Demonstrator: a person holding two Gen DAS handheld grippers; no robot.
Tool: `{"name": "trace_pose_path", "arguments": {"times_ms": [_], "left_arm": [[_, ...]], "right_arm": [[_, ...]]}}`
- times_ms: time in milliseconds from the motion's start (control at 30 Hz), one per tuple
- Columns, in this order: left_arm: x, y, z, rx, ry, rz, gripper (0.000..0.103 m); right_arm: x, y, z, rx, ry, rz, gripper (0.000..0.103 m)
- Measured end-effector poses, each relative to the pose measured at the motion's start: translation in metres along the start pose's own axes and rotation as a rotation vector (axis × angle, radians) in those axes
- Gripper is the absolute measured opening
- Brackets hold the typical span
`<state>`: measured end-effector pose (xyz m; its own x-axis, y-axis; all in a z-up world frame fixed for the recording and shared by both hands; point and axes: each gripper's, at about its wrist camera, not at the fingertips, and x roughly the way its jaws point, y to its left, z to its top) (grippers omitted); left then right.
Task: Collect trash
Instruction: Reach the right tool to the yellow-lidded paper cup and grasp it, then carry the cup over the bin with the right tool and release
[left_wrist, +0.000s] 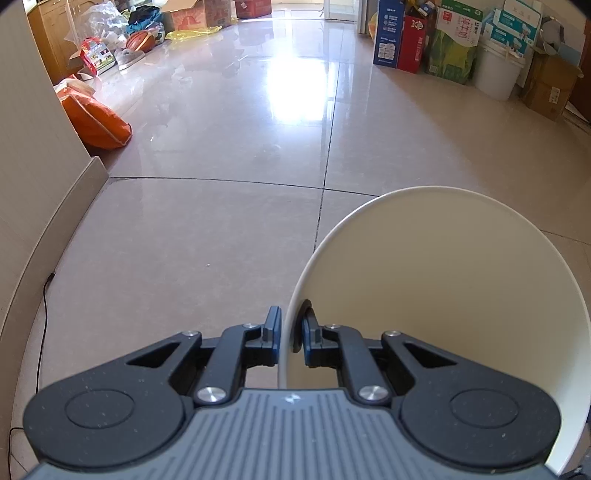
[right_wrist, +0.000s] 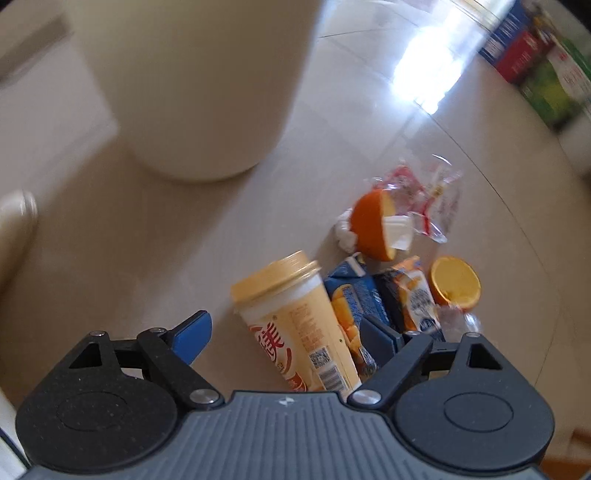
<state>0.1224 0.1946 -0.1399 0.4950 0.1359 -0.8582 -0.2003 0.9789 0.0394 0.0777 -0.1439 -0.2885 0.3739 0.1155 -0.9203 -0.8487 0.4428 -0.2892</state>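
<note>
My left gripper (left_wrist: 291, 328) is shut on the rim of a cream-white trash bin (left_wrist: 443, 295), which tilts off to the right of it. In the right wrist view the same bin (right_wrist: 199, 85) stands on the tiled floor at the upper left. Below it lies a pile of trash: a yellow milk-tea cup (right_wrist: 295, 314) on its side, two blue juice cartons (right_wrist: 354, 295), two orange halves (right_wrist: 373, 225), a clear wrapper (right_wrist: 424, 192) and a crumpled tissue (right_wrist: 345, 232). My right gripper (right_wrist: 286, 332) is open, its fingers either side of the cup without pressing it.
A wall with a baseboard (left_wrist: 66, 206) runs along the left, with a black cable (left_wrist: 44, 314) on the floor beside it. An orange bag (left_wrist: 96, 118) lies further back. Cartons (left_wrist: 402, 40) and a white bucket (left_wrist: 496, 70) line the far right.
</note>
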Motion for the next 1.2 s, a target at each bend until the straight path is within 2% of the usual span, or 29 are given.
{"name": "trace_pose_path", "arguments": {"times_ms": [200, 367, 467, 700, 900, 1200], "left_arm": [[0.0, 0.001, 0.0, -0.004, 0.001, 0.0, 0.01], [0.0, 0.001, 0.0, -0.005, 0.001, -0.002, 0.01], [0.0, 0.0, 0.0, -0.006, 0.001, -0.003, 0.01], [0.0, 0.0, -0.001, -0.005, 0.0, -0.001, 0.01], [0.0, -0.001, -0.001, -0.003, -0.003, 0.003, 0.01], [0.0, 0.0, -0.001, -0.002, -0.006, 0.004, 0.01]], "right_arm": [[0.04, 0.022, 0.0, -0.179, 0.029, -0.066, 0.09], [0.061, 0.031, 0.002, -0.264, 0.066, -0.099, 0.087], [0.069, 0.03, 0.003, -0.26, 0.091, -0.104, 0.081], [0.067, 0.025, 0.003, -0.241, 0.104, -0.087, 0.081], [0.054, 0.009, 0.009, -0.11, 0.117, -0.053, 0.08], [-0.008, -0.042, 0.02, 0.29, 0.075, 0.068, 0.08]]}}
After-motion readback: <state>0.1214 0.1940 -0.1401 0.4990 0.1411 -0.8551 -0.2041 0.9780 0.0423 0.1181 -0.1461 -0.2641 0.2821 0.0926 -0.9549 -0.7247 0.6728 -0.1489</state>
